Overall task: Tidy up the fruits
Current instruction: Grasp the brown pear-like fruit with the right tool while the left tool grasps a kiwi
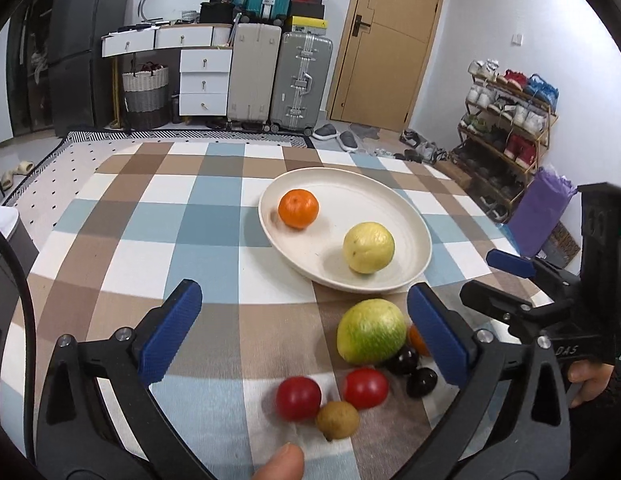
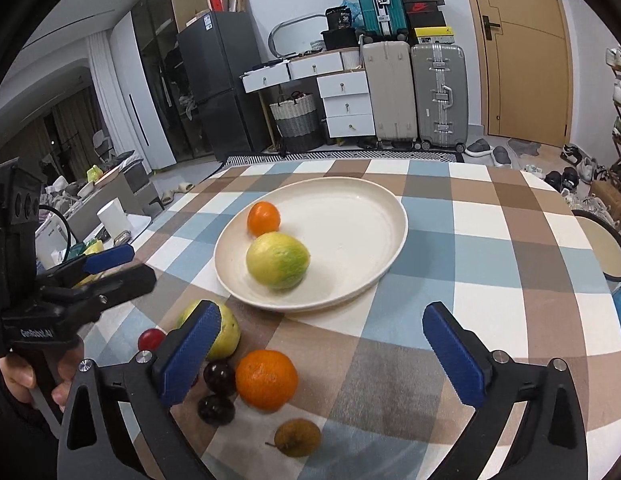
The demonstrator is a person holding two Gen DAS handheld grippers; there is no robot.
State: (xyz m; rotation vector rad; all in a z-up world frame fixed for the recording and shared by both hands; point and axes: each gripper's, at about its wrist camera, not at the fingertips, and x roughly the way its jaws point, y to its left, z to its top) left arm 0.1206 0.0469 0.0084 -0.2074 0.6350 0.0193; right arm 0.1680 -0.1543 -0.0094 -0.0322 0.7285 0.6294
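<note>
A white plate [image 1: 362, 200] [image 2: 350, 220] holds a small orange [image 1: 298, 208] [image 2: 263, 218] and a yellow-green fruit [image 1: 368, 247] [image 2: 278, 260]. In front of it lie a green fruit [image 1: 370, 330] [image 2: 228, 334], another orange [image 2: 266, 380], two red tomatoes [image 1: 298, 398] [image 1: 365, 387], two dark cherries [image 2: 219, 376] [image 2: 215, 409] and a brown fruit [image 1: 337, 420] [image 2: 297, 437]. My left gripper [image 1: 304, 334] [image 2: 118, 270] hangs open above this pile and holds nothing. My right gripper [image 2: 322, 354] [image 1: 500, 284] is open and empty beside the loose orange.
The fruit lies on a round table under a blue, brown and white check cloth [image 1: 190, 220]. A round stool [image 2: 602, 248] stands by the table's right edge. Suitcases [image 1: 300, 80], white drawers [image 1: 204, 80] and a door [image 1: 386, 40] line the far wall.
</note>
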